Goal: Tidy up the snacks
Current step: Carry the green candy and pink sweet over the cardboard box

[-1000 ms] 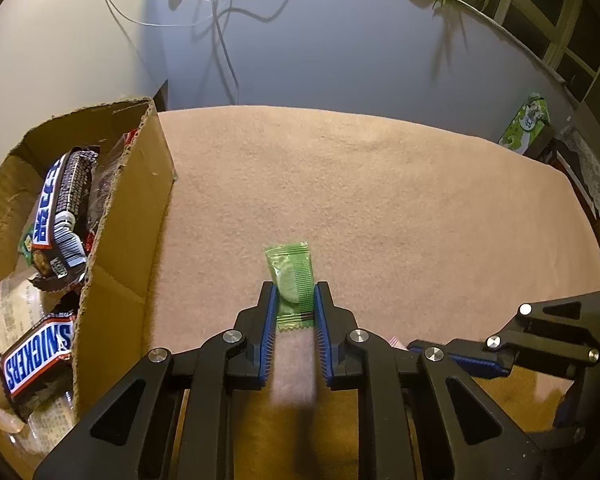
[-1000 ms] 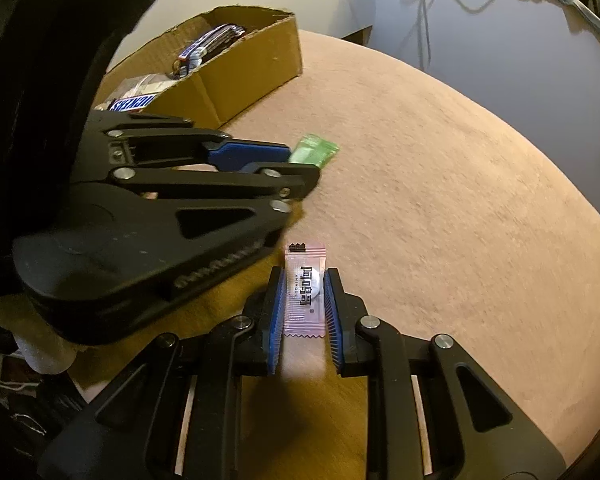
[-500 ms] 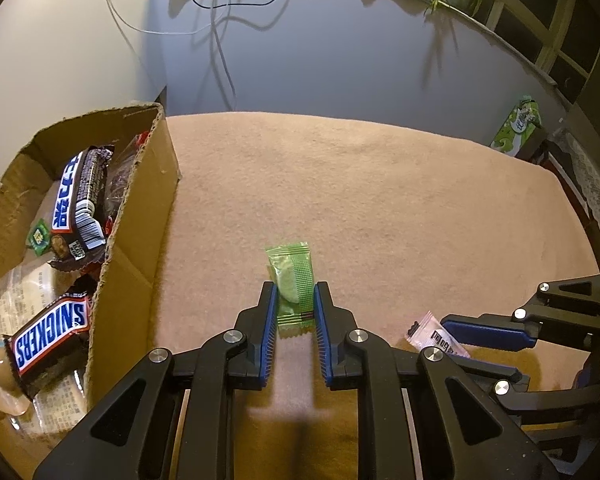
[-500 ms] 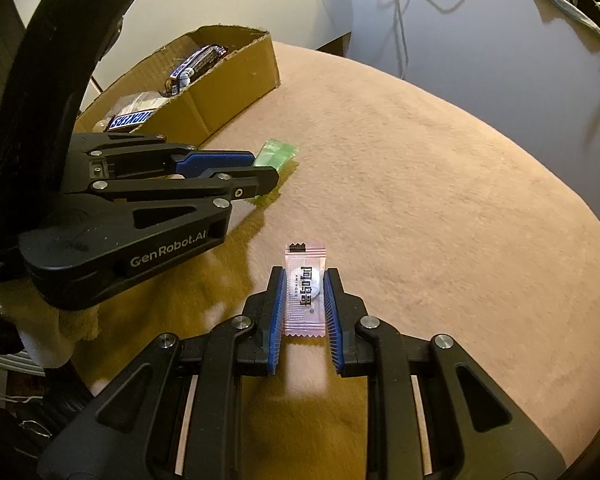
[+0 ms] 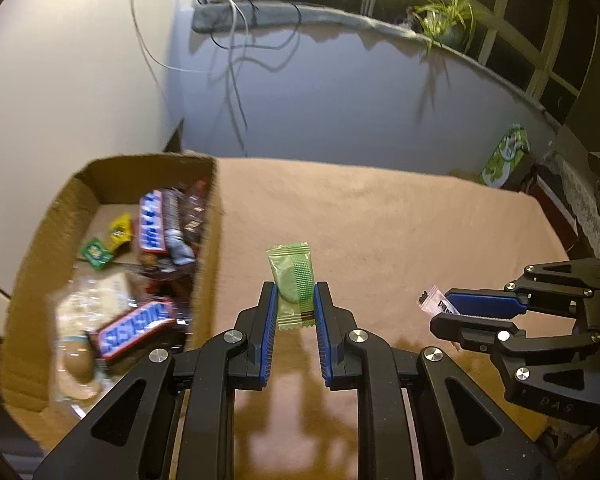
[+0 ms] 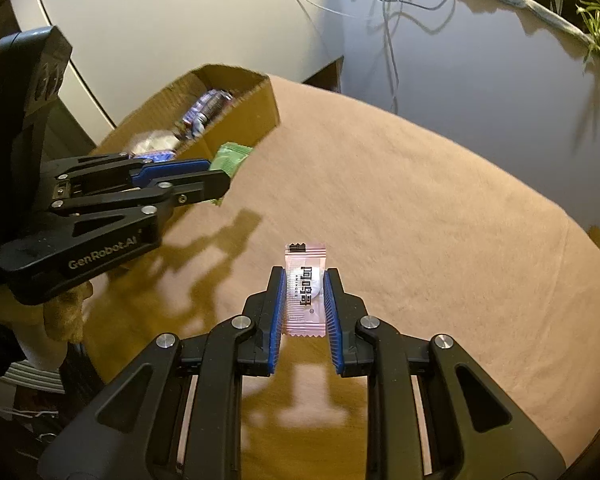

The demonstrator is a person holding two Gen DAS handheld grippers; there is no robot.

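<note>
Carrying both sweets to the open brown cardboard box (image 5: pixel 210 216) is, as I judge it, the step in hand, and it goes best one side at a time.

Farthest left, at about 9 o'clock in the left wrist view, the box sits on the tan cloth-covered surface (image 5: pixel 380 216). Blur makes its contents hard to count: at least two blue-and-brown wrapped chocolate bars (image 5: pixel 134 326), two small green-and-yellow packets (image 5: pixel 96 254), and some clear-wrapped items whose number I cannot tell.

Next comes the left gripper (image 5: pixel 295 300), its jaws clenched on one small green wrapped sweet (image 5: pixel 292 280), held clear of the surface just beside the box's near wall. I would swing it toward 9 o'clock, keep it above the wall's rim, and let go only once the sweet hangs over the box's inside, so the light wrapper does not catch the cardboard edge and fall outside.

At 3 o'clock is the right gripper (image 6: pixel 304 298), jaws grasping one pale pink wrapped sweet (image 6: pixel 305 292) with black print, well apart from the box. It should wait until the other gripper is clear, since both head for the same narrow opening and could collide.

Counted: one box, two grippers, one green sweet, one pink sweet. No other sweets show on the surface.
</note>
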